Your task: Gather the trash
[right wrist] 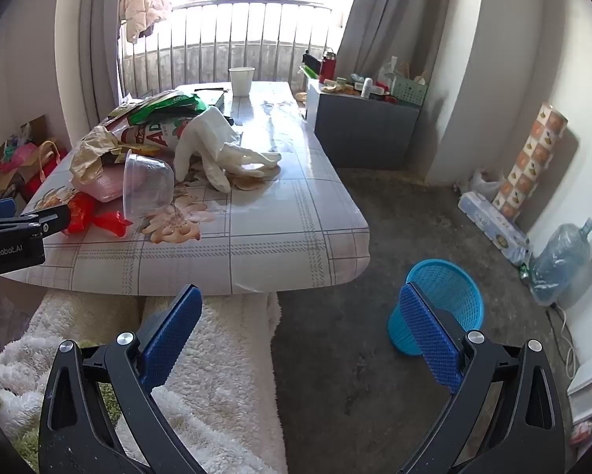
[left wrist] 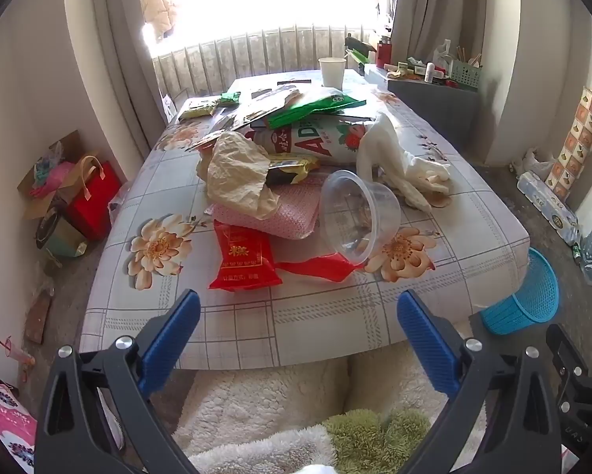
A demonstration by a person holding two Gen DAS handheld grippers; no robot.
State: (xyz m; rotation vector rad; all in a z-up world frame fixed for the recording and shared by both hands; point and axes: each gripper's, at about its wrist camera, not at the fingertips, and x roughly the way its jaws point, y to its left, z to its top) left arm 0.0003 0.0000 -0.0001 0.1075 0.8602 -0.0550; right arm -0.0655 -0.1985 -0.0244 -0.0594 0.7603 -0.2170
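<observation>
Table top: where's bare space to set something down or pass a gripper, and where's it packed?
Free: the near strip of the table in front of the red packet, and its window-side right half between the white gloves and paper cup. Crowded: the left side, wrappers heaped around the tipped clear tub.

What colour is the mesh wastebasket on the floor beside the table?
Bright blue wastebasket; clearest in the right wrist view.
</observation>
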